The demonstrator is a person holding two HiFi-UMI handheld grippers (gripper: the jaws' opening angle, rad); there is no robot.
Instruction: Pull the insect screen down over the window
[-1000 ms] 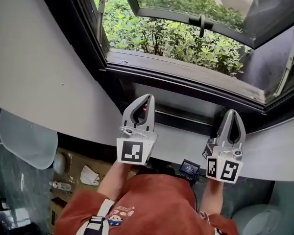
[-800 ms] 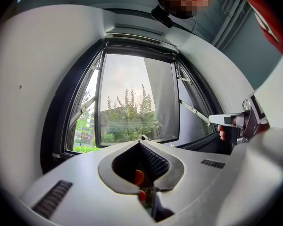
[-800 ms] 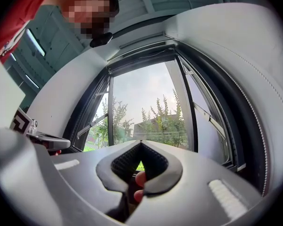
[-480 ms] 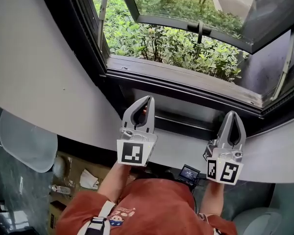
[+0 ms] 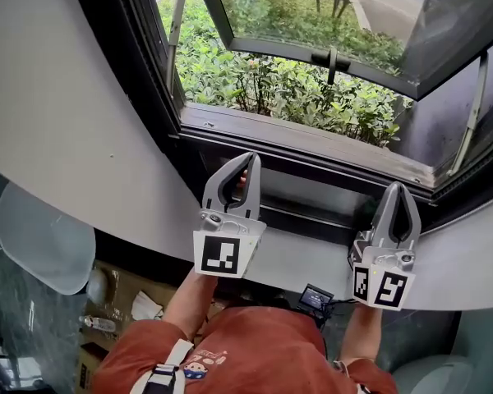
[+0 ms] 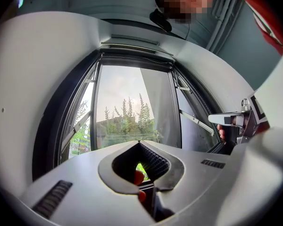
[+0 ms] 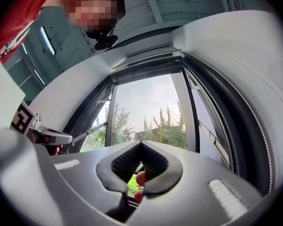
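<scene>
The black-framed window (image 5: 197,125) stands open, its glass sash (image 5: 337,52) swung outward over green shrubs. Through the uncovered opening (image 6: 127,107) I see trees and sky; a dark rail (image 6: 134,50) runs along its top, also in the right gripper view (image 7: 148,55). My left gripper (image 5: 251,158) points at the lower frame, shut, with nothing between its jaws. My right gripper (image 5: 398,187) hovers to its right by the sill's (image 5: 312,142) inner ledge, also shut and holding nothing. Each gripper view shows its jaw tips meeting, left (image 6: 140,142) and right (image 7: 140,143).
A curved white wall (image 5: 66,121) flanks the window on the left and continues under the sill. Below are a grey chair (image 5: 41,236), a cardboard box (image 5: 140,298) with small items, and a dark device (image 5: 315,295). Metal stay arms (image 5: 472,113) hold the sash.
Both grippers have risen a little towards the window, staying shut. More of the open sash and the ground outside shows at the top of the head view.
</scene>
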